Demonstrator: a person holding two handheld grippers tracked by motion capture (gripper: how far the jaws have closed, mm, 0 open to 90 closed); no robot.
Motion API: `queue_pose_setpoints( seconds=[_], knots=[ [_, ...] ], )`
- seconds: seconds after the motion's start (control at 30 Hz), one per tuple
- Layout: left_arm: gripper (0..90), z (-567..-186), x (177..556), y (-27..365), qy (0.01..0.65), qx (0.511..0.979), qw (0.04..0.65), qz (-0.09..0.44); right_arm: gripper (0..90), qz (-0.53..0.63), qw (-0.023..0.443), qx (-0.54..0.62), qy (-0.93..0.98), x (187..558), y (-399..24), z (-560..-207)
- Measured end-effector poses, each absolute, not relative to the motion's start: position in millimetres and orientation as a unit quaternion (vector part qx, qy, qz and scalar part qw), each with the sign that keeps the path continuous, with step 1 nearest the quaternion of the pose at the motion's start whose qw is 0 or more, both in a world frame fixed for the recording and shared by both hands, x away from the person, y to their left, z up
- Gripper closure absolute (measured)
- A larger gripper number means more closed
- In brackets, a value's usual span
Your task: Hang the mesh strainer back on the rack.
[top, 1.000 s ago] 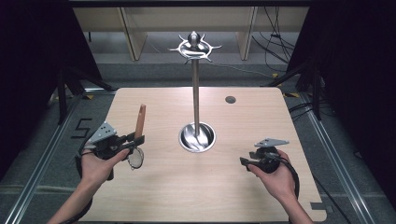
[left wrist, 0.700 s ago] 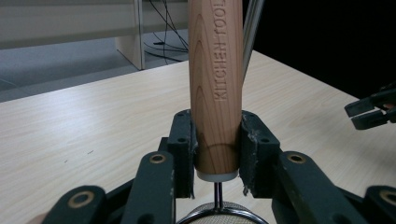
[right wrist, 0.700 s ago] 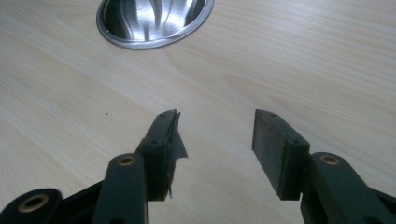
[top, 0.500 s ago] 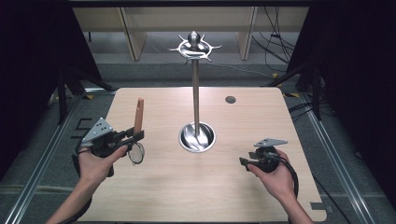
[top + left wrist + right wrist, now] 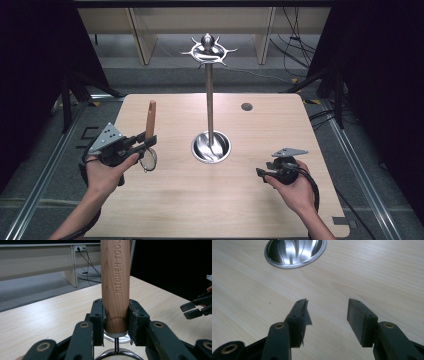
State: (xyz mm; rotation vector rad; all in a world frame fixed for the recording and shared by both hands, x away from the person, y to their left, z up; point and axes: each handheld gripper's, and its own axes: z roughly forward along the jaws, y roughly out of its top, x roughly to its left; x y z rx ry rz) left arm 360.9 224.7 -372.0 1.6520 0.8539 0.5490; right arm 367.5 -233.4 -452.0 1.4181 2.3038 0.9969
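Note:
A small mesh strainer with a wooden handle (image 5: 151, 119) stands upright at the table's left, its round mesh head (image 5: 148, 161) hanging low. My left gripper (image 5: 145, 144) is shut on the lower end of that handle. In the left gripper view the pads clamp the handle (image 5: 115, 285), stamped KITCHEN TOOL, from both sides, with the mesh rim (image 5: 117, 356) below. A steel utensil stand (image 5: 209, 100) with a hooked crown (image 5: 207, 50) rises from its dished base (image 5: 211, 147) mid-table. My right gripper (image 5: 261, 173) hovers open at the right, jaws (image 5: 325, 312) apart over bare wood, the base (image 5: 294, 251) ahead.
The wooden table (image 5: 200, 210) has a small dark round grommet (image 5: 246, 106) at the back right. Metal rails run along both sides of the table. Wooden shelf legs and cables stand beyond the far edge. The right gripper (image 5: 193, 310) shows at the left gripper view's right edge.
My left gripper has shifted slightly up and toward the stand, and the strainer's handle now stands more upright. The right hand has stayed where it was.

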Motion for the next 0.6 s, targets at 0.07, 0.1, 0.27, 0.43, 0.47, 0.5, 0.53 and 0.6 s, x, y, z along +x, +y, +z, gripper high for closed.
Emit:
queue_pose_setpoints(
  seconds=[0.07,0.1,0.27,0.43,0.47,0.5,0.53,0.6],
  knots=[
    [67.9,-370.6,360.5,222.7,0.362,0.702,0.566,0.237,51.1,0.343,0.129,0.49,0.791,367.0,-232.9,-451.7],
    [67.9,-369.9,360.5,221.2,0.36,0.702,0.566,0.239,51.1,0.344,0.131,0.486,0.793,367.4,-233.2,-451.7],
    [67.9,-366.3,360.0,216.0,0.36,0.702,0.564,0.244,51.1,0.345,0.132,0.484,0.793,367.8,-232.7,-451.9],
    [67.9,-362.6,361.3,210.1,0.357,0.7,0.566,0.248,51.0,0.346,0.129,0.489,0.79,367.8,-232.5,-452.5],
    [67.9,-361.7,361.8,208.7,0.355,0.699,0.569,0.249,51.0,0.347,0.129,0.489,0.79,367.6,-232.5,-452.4],
    [67.9,-359.8,361.4,206.7,0.355,0.699,0.568,0.252,51.1,0.347,0.131,0.487,0.791,367.9,-232.9,-452.4],
    [67.9,-359.8,361.4,206.7,0.355,0.699,0.568,0.252,51.1,0.347,0.131,0.487,0.791,367.9,-232.9,-452.4],
    [67.9,-358.6,361.4,203.9,0.357,0.697,0.568,0.253,51.1,0.345,0.13,0.485,0.793,368.1,-233.5,-452.6]
  ],
)
